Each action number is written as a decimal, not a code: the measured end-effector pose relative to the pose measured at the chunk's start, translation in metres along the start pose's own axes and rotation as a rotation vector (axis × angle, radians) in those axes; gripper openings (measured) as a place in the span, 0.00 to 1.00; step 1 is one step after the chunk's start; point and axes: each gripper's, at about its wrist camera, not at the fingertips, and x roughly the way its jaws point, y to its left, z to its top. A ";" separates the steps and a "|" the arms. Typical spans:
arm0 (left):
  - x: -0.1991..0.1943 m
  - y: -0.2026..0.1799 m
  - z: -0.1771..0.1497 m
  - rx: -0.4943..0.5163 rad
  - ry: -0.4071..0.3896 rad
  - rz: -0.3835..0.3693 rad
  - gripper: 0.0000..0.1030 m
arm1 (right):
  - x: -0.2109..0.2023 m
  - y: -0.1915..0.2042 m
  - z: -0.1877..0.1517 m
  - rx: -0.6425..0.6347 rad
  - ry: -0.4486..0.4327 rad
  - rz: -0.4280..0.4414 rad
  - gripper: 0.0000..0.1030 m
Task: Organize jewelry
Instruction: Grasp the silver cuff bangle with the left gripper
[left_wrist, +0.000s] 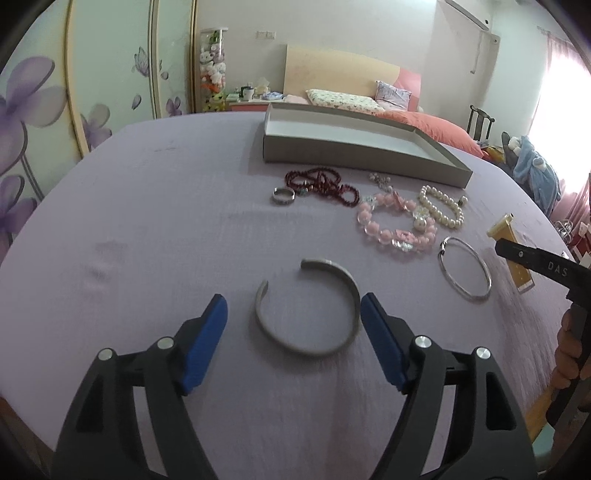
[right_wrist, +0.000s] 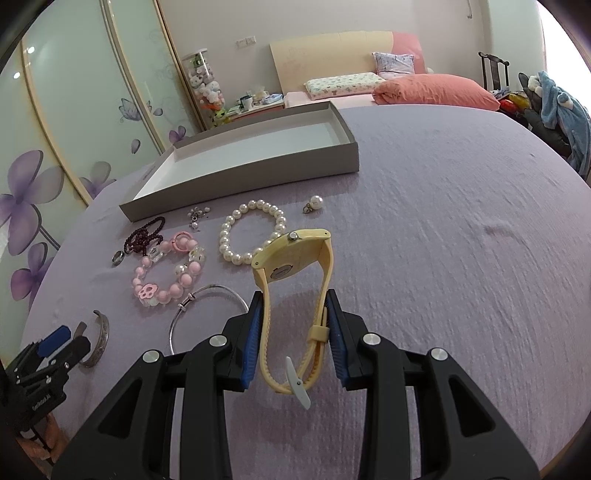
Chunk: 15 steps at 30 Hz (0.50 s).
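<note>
Biggest first: the grey tray (left_wrist: 354, 155) sits at the far side of the purple cloth (left_wrist: 166, 221), shallow, open, looks like stiff card, prob light, so I'd drop things in gently & not nudge it. Near it lies the jewelry, all still outside the tray. The yellow watch (right_wrist: 291, 258) is pinched in my right gripper (right_wrist: 293, 332), pads pressing both sides of the strap loop, case up front; the strap looks rubbery & flexy, so it may sag or twist, but grip seems OK. The pink bead bracelet (left_wrist: 395, 225) & pearl bracelet (left_wrist: 443, 206) look floppy and roll-prone; best taken across one side of the strand. The thin silver bangle (left_wrist: 465, 269), right of centre, is stiff, smooth, prob slippery. The silver cuff (left_wrist: 310, 306) lies flat just ahead of my left gripper (left_wrist: 293, 317), fingers spread wide w/ nothing pinched; its right edge is close by the right pad. Rigid metal, light-ish, slick — I'd clamp across the band, not at the open gap. The dark red beads (left_wrist: 321, 184) are limp, and the small ring (left_wrist: 283, 195) is tiny & fiddly.
</note>
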 end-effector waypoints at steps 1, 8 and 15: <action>0.000 -0.001 -0.002 -0.003 0.002 -0.001 0.71 | 0.000 0.001 0.000 0.000 0.000 0.002 0.33; 0.004 -0.012 -0.005 0.012 0.000 0.028 0.67 | -0.006 0.004 -0.002 -0.006 -0.009 0.005 0.33; 0.004 -0.014 -0.003 0.017 -0.008 0.027 0.59 | -0.007 0.003 -0.003 -0.002 -0.009 0.004 0.33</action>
